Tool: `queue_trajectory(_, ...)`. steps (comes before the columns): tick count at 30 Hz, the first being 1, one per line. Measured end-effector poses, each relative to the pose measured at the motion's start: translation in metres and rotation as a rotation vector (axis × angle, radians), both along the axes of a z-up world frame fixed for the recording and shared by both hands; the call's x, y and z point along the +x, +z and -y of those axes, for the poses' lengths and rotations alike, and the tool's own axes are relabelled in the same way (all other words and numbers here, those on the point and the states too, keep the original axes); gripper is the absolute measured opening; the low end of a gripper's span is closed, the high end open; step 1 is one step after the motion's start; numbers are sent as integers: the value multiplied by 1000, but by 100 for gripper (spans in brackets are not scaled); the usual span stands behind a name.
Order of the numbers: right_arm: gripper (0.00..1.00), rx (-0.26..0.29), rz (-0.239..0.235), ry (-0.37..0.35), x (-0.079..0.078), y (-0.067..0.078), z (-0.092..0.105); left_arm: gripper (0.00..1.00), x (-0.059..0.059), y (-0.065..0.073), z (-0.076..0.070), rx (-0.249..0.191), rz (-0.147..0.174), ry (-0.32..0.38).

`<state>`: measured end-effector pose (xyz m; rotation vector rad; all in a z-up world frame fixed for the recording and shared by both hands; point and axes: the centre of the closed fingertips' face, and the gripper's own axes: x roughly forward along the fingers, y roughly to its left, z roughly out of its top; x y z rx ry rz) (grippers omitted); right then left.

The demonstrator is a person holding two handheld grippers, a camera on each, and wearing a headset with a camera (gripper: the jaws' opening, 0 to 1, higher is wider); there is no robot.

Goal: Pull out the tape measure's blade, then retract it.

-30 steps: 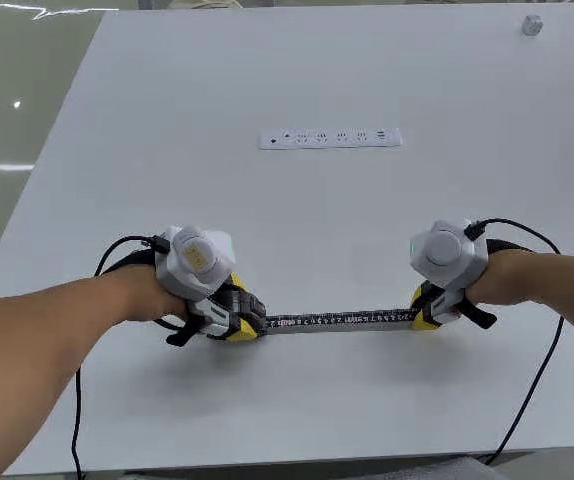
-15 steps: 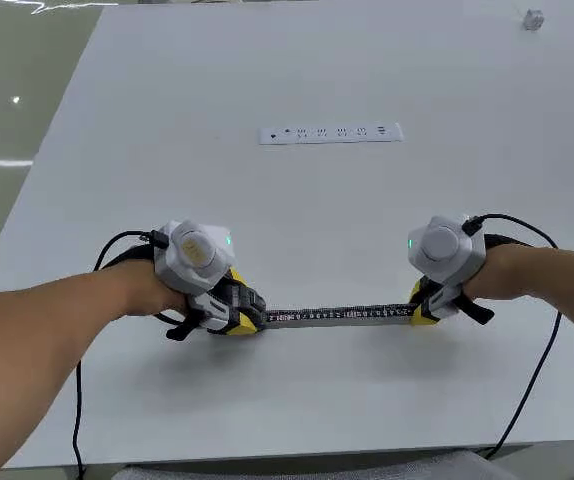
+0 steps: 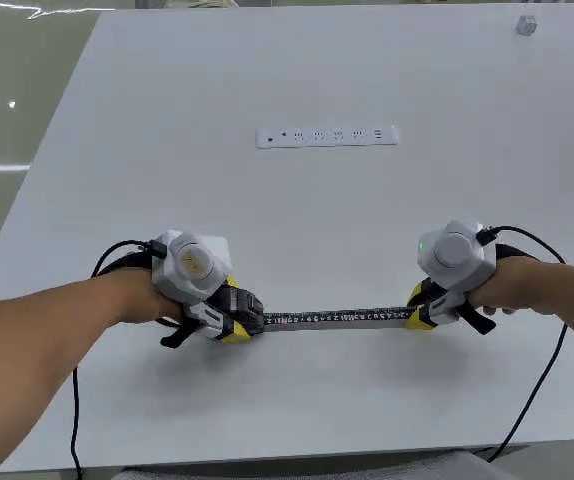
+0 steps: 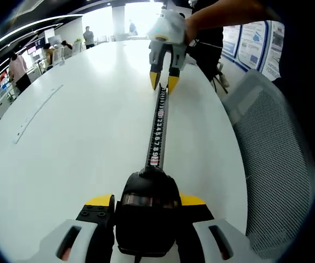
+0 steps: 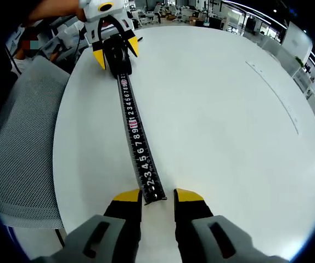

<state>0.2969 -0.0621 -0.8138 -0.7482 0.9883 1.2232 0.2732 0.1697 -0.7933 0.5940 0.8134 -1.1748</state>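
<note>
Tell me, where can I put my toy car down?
Bare white tabletop between the white power strip and the stretched tape blade, and beyond the strip. Crowded near you: left gripper clamping the black-and-yellow tape measure case, right gripper at the blade's tip, black cables.

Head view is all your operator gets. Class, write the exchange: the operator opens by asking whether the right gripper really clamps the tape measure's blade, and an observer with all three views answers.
Operator: Does the right gripper clamp the blade?
Observer: Seemingly not. In the right gripper view the right gripper has its yellow-tipped jaws apart. The end of the black, white-numbered blade lies between them, with a gap on one side.
Operator: And the other one?
Observer: The left gripper view shows the left gripper shut on the black tape measure case, one jaw on each flank.
Operator: Which way do the numerals run?
Observer: They climb from the right gripper's end towards the case.
</note>
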Motion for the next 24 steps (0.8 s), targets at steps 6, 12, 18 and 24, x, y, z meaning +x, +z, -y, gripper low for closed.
queue_trajectory(6,29,19,32,-47,3,6,7,50,5,9,-8,-33,-1,63)
queue_trajectory(12,39,42,16,-130,-4,15,13,62,6,16,-25,-59,3,164)
queue_trajectory(18,49,94,39,-197,-7,25,15,75,8,29,-43,-121,25,291)
queue_trajectory(24,57,149,59,-284,-13,29,22,84,-4,38,-59,-204,16,425)
